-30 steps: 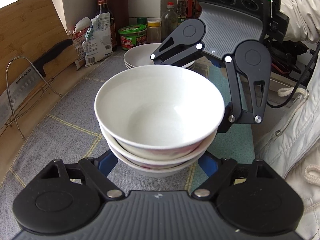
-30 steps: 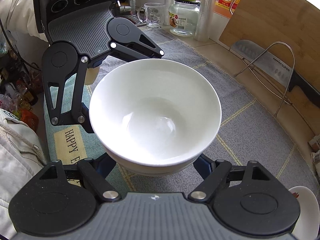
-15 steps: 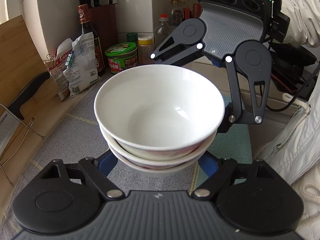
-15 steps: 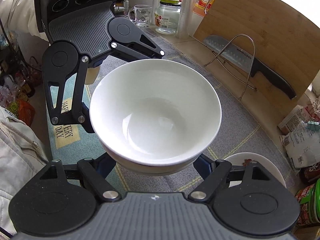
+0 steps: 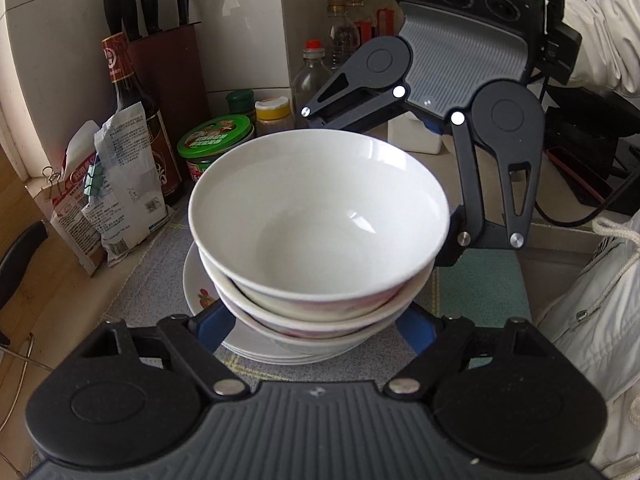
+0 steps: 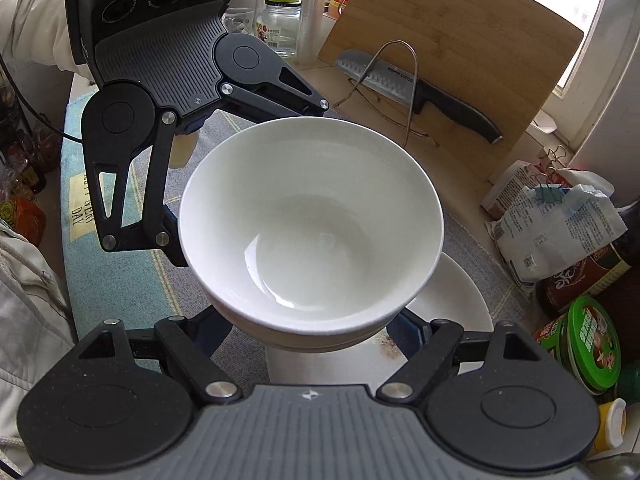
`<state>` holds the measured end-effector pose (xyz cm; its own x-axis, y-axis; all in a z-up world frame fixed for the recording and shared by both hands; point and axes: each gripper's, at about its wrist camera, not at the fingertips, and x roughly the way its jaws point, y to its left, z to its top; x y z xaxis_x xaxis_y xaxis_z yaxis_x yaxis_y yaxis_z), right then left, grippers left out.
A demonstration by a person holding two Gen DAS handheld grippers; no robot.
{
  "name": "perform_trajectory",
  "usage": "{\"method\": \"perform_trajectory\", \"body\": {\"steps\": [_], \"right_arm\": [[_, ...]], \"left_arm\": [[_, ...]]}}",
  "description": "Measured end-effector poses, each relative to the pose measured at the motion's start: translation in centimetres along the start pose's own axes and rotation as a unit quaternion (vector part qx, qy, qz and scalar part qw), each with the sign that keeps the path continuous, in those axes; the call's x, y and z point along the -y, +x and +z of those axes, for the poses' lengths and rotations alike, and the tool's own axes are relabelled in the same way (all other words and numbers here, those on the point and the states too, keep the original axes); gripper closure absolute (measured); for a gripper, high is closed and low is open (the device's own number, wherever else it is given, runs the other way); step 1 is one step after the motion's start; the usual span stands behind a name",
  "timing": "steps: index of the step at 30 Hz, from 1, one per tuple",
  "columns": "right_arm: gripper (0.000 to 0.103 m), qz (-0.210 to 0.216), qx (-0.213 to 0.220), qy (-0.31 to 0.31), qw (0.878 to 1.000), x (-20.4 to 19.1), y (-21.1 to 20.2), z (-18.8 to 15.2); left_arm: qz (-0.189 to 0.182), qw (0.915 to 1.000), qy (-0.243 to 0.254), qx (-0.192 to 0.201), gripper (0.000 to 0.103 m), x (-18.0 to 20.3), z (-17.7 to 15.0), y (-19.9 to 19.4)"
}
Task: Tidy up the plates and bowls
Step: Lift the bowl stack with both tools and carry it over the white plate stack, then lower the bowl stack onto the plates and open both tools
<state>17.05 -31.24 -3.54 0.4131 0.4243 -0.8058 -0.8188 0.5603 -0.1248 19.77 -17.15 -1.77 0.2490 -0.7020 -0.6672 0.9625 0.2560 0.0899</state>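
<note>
Grey woven cloth (image 5: pixel 160 252) covers the tabletop, and it's crowded: a bamboo cutting board (image 6: pixel 460 60) leans at the far edge with a knife (image 6: pixel 420 88) propped against it, and bottles, a green-lidded jar (image 5: pixel 216 140) and paper packets (image 5: pixel 116 192) line the wall. Over the cloth sits a stack of white plates (image 5: pixel 200 292). Right above it hangs the nested stack of white ceramic bowls (image 5: pixel 316 216), carried between both tools: the left gripper (image 5: pixel 316 326) has its jaws clenched on the lower bowls' near side, the right gripper (image 6: pixel 316 334) grasps them from the opposite side. Judging by this, the bowls are gathered; lowering them onto the plates remains. Room looks tight toward the jar and packets, freer over the teal mat (image 5: pixel 484 292).
</note>
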Motion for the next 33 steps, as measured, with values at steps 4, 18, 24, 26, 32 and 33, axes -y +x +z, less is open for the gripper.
{"method": "perform_trajectory", "body": {"steps": [4, 18, 24, 26, 32, 33], "right_arm": [[0.016, -0.006, -0.005, 0.005, 1.0, 1.4, -0.1, -1.2], [0.016, -0.012, -0.02, 0.018, 1.0, 4.8, 1.1, -3.3], [0.016, -0.009, -0.022, 0.019, 1.0, 5.4, 1.5, -3.5], [0.016, -0.007, -0.022, 0.019, 1.0, 5.4, 1.6, -3.5], [0.016, -0.003, -0.023, 0.021, 1.0, 5.5, 1.7, -3.5], [0.016, -0.003, -0.023, 0.02, 1.0, 5.5, 1.7, -3.5]], "left_arm": [[-0.003, 1.0, 0.007, -0.004, 0.017, -0.3, 0.8, 1.9], [-0.012, 0.9998, 0.005, -0.016, 0.017, -2.7, 1.6, 6.0], [-0.012, 0.9997, 0.002, -0.02, 0.017, -3.1, 1.5, 6.3], [-0.013, 0.9997, 0.0, -0.021, 0.017, -3.1, 1.5, 6.4], [-0.015, 0.9996, -0.005, -0.022, 0.017, -3.2, 1.4, 6.4], [-0.015, 0.9996, -0.006, -0.022, 0.017, -3.3, 1.4, 6.4]]}}
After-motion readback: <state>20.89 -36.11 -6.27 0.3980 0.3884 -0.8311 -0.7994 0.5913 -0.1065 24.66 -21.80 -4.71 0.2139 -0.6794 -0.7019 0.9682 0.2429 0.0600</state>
